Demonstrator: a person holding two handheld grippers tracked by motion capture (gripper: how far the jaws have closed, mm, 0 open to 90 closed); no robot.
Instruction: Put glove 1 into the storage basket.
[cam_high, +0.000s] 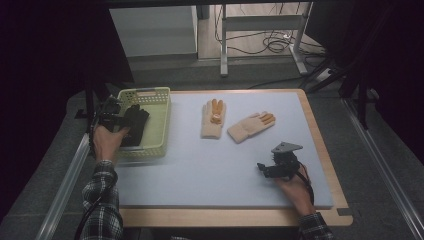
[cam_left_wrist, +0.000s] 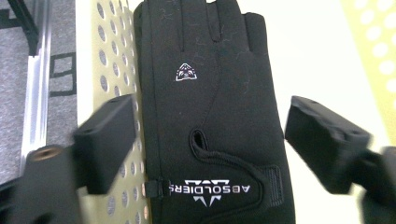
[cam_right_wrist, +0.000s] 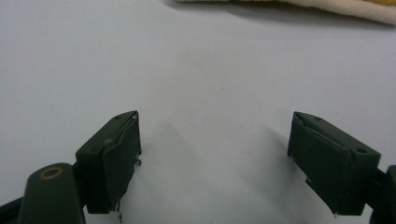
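Observation:
A black glove (cam_high: 134, 125) with a white logo lies flat in the pale green perforated basket (cam_high: 161, 125) at the table's left. My left gripper (cam_high: 123, 119) hovers over it. In the left gripper view the glove (cam_left_wrist: 215, 93) lies beneath my left gripper (cam_left_wrist: 212, 126), whose jaws stand wide apart and do not press on it. Two cream gloves with orange fingertips (cam_high: 213, 120) (cam_high: 250, 127) lie side by side at the table's middle. My right gripper (cam_high: 264, 168) rests low on the mat at the front right, open with nothing in it (cam_right_wrist: 215, 140).
A pale mat (cam_high: 200, 165) covers the wooden table. The basket's holed wall (cam_left_wrist: 112, 70) runs along the black glove's left side. The edge of a cream glove (cam_right_wrist: 327, 5) lies just ahead of the right gripper. Table legs and cables stand beyond the far edge.

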